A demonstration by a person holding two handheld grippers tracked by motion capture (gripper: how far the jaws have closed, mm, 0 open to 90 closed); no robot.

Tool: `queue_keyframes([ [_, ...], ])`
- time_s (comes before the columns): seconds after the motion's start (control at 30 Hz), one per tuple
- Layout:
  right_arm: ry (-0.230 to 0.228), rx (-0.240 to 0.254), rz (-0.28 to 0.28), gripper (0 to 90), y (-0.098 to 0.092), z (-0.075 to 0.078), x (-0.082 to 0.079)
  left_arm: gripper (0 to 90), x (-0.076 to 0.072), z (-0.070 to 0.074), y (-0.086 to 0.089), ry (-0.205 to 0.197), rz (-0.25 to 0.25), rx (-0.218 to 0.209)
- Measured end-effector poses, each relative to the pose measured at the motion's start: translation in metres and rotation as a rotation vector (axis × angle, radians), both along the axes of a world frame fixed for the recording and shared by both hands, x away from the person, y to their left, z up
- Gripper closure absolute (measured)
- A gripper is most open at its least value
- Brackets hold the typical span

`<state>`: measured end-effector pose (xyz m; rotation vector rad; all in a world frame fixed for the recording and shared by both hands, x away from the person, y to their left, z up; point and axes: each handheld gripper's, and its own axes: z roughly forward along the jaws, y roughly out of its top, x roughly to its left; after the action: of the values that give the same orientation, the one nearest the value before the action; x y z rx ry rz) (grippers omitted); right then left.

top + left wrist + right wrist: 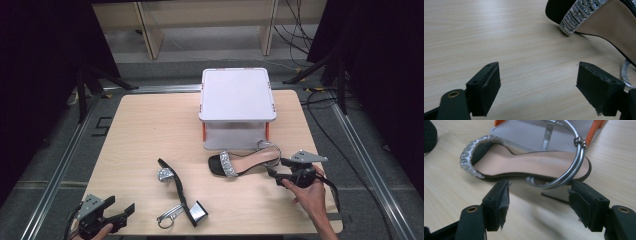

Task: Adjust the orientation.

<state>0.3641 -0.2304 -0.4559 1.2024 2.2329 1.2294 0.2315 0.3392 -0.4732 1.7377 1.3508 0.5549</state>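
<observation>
- Right tongs released, jaws spread at the heel of the upright sandal.
- Left tongs released over bare worktop.

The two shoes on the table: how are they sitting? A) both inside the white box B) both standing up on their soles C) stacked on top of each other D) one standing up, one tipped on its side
D: the sandal by the right gripper stands on its sole in front of the white box, while the other sandal lies tipped on its side.
</observation>
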Motion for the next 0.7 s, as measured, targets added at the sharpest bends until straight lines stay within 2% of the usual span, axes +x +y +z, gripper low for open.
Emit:
queue_keyframes([
  [0.03,-0.012,-0.006,-0.003,34.9,0.0,-0.001,0.003,18.7,0.0,0.0,0.0,-0.001,0.001,-0.002],
  [0.13,0.001,0.016,0.005,38.6,0.001,-0.002,0.007,18.6,0.0,0.0,0.0,0.004,-0.002,0.011],
  [0.17,-0.009,0.032,0.044,41.0,0.002,-0.002,0.011,18.6,-0.001,0.0,0.0,0.007,0.004,0.013],
  [0.23,-0.019,0.043,0.056,42.5,0.004,-0.002,0.013,18.6,0.0,0.0,0.0,0.002,0.0,0.003],
  [0.27,-0.033,0.002,0.068,46.7,0.005,-0.001,0.015,18.6,-0.001,0.001,0.001,0.005,-0.003,0.009],
  [0.3,-0.033,0.002,0.068,46.7,0.005,-0.001,0.015,18.6,0.0,0.0,0.0,0.001,0.002,-0.001],
  [0.33,-0.003,0.007,0.048,50.1,0.007,-0.001,0.014,18.7,0.0,0.0,-0.001,0.002,0.002,0.002],
  [0.37,-0.019,-0.028,0.08,60.2,0.007,-0.001,0.015,18.7,0.0,0.0,0.0,0.002,0.002,0.005],
  [0.4,-0.031,-0.03,0.096,64.7,0.009,-0.001,0.015,18.6,0.0,0.0,0.0,0.002,0.002,0.005],
  [0.43,-0.009,-0.024,0.122,69.5,0.012,-0.001,0.012,18.7,0.0,0.0,0.001,0.003,-0.002,0.003],
  [0.47,-0.009,-0.024,0.122,69.5,0.012,-0.001,0.012,18.6,0.0,0.0,0.001,0.003,-0.002,0.003],
  [0.5,-0.008,-0.056,0.156,75.2,0.018,0.002,0.007,18.7,0.0,0.0,0.0,0.002,0.001,0.004],
  [0.53,-0.008,-0.056,0.156,75.2,0.018,0.002,0.007,18.7,0.0,0.0,0.0,0.002,0.001,0.004],
  [0.57,-0.037,-0.124,0.167,78.6,0.022,0.005,0.001,18.7,-0.001,0.0,0.0,-0.001,0.004,-0.003],
  [0.63,-0.027,-0.123,0.179,79.1,0.023,0.007,-0.002,18.7,-0.001,0.0,0.0,-0.002,0.006,-0.004],
  [0.67,-0.006,-0.116,0.188,79.4,0.024,0.008,-0.006,18.7,-0.001,0.0,0.0,-0.001,0.006,-0.006],
  [0.7,-0.001,-0.127,0.228,79.8,0.026,0.008,-0.015,18.8,-0.001,0.0,0.001,-0.001,0.005,-0.005],
])
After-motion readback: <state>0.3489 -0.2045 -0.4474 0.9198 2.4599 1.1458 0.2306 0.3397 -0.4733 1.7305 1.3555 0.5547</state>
